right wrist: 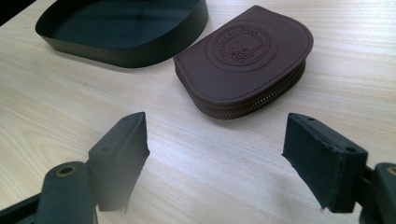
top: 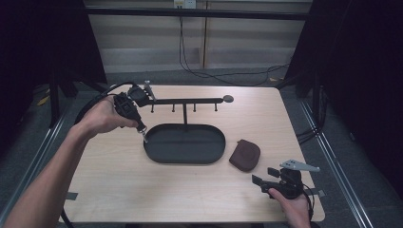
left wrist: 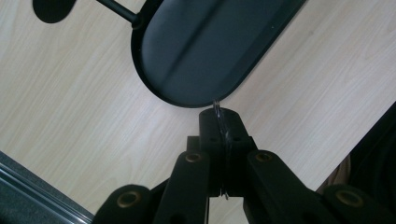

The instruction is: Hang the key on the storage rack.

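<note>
Broadly, one pale wooden tabletop [top: 119, 185] lies bare across its lower half, and at centre frame one black oval tray [top: 184, 143] sits below a black rack [top: 187, 100] with four pegs. One brown zipped pouch [top: 244, 155] lies just right of the tray. The left gripper [top: 144, 135], at the tray's left rim, has its fingers [left wrist: 219, 123] pinched on a thin clear sliver, unidentifiable; the right gripper [top: 265, 175], lower right, has fingers [right wrist: 119, 149] spread wide and empty.

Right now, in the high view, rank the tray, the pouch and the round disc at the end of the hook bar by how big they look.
1. The black oval tray, clearly largest.
2. The brown zip pouch, much smaller.
3. The round disc at the bar's end, smallest; it sits a bit farther from the camera, but the gap is too large to change the order.
</note>
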Tool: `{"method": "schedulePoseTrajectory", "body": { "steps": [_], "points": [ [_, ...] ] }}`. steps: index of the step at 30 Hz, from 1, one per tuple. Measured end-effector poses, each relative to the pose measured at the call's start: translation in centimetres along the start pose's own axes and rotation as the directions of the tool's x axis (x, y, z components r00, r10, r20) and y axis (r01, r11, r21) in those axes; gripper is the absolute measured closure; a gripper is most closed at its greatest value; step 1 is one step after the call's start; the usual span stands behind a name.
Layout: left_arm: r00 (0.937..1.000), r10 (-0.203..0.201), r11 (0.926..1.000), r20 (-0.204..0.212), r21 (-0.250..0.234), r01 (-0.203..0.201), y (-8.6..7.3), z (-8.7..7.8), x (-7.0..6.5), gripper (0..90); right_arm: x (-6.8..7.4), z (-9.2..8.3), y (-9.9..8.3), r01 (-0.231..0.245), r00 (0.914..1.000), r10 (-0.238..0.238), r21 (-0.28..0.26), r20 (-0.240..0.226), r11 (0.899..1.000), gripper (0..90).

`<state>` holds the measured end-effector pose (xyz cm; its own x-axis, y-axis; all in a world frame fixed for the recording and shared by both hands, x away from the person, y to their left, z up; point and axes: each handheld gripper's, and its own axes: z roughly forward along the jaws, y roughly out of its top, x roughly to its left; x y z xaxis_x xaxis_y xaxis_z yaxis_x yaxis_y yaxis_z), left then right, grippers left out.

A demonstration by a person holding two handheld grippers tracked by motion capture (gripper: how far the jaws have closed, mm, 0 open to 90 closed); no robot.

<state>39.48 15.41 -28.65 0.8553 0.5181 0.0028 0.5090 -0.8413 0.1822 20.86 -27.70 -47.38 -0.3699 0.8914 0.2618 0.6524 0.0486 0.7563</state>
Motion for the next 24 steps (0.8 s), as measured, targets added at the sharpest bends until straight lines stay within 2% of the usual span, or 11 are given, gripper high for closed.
{"method": "schedulePoseTrajectory", "body": {
  "steps": [2, 4, 5, 9, 10, 11, 15, 18, 20, 23, 24],
  "points": [
    [1.0, -0.005, 0.9999, 0.007, -0.008, 0.005, 0.2, -0.2, 0.3, 89.6, 0.0, 0.0, 0.0, 0.001, 1.0, -0.001, -0.001, -0.001, 1.0, 21.8],
    [0.9999, -0.01, 0.9998, -0.003, -0.016, 0.01, 0.3, -0.2, 0.4, 89.6, 0.0, 0.0, 0.0, -0.001, 1.0, 0.001, 0.001, -0.002, 1.0, 21.8],
    [0.9997, -0.026, 0.9996, -0.002, -0.015, 0.026, 0.7, -0.2, 0.7, 89.6, 0.0, 0.0, 0.0, -0.001, 1.0, 0.001, 0.0, -0.003, 1.0, 21.8],
    [0.9997, -0.021, 0.9996, 0.009, -0.016, 0.022, 1.6, -0.1, 0.7, 89.6, 0.0, 0.0, 0.0, 0.001, 1.0, -0.001, 0.0, -0.004, 1.0, 21.8],
    [0.9999, -0.01, 0.9999, 0.008, -0.011, 0.01, 1.8, -0.1, 0.7, 89.6, 0.0, 0.0, 0.0, 0.001, 1.0, -0.001, 0.001, -0.004, 1.0, 21.8],
    [0.9999, -0.015, 0.9998, -0.001, -0.015, 0.015, 2.1, -0.1, 0.7, 89.6, 0.0, 0.0, 0.0, 0.0, 1.0, 0.0, 0.002, -0.005, 1.0, 21.8],
    [0.9999, -0.013, 0.9999, 0.008, -0.007, 0.013, 2.9, -0.1, 1.2, 89.6, 0.0, 0.0, 0.0, 0.001, 1.0, -0.001, 0.001, -0.009, 1.0, 21.7],
    [0.9995, -0.032, 0.9995, 0.003, 0.001, 0.032, 3.3, 0.0, 1.5, 89.6, 0.0, 0.0, 0.0, 0.001, 1.0, -0.001, 0.001, -0.009, 1.0, 21.7],
    [0.9996, -0.028, 0.9996, 0.003, -0.006, 0.028, 3.4, 0.0, 1.7, 89.6, 0.0, 0.0, 0.0, 0.001, 0.9999, -0.001, 0.001, -0.012, 1.0, 21.7],
    [0.9989, -0.048, 0.9986, 0.0, -0.022, 0.048, 3.6, 0.0, 2.2, 89.6, 0.0, 0.0, 0.0, -0.001, 0.9999, 0.001, 0.002, -0.015, 1.0, 21.7],
    [0.9986, -0.051, 0.9985, 0.011, -0.018, 0.051, 3.8, 0.1, 2.6, 89.6, 0.0, 0.0, 0.0, -0.001, 0.9999, 0.001, 0.002, -0.015, 1.0, 21.7]
  ]
}}
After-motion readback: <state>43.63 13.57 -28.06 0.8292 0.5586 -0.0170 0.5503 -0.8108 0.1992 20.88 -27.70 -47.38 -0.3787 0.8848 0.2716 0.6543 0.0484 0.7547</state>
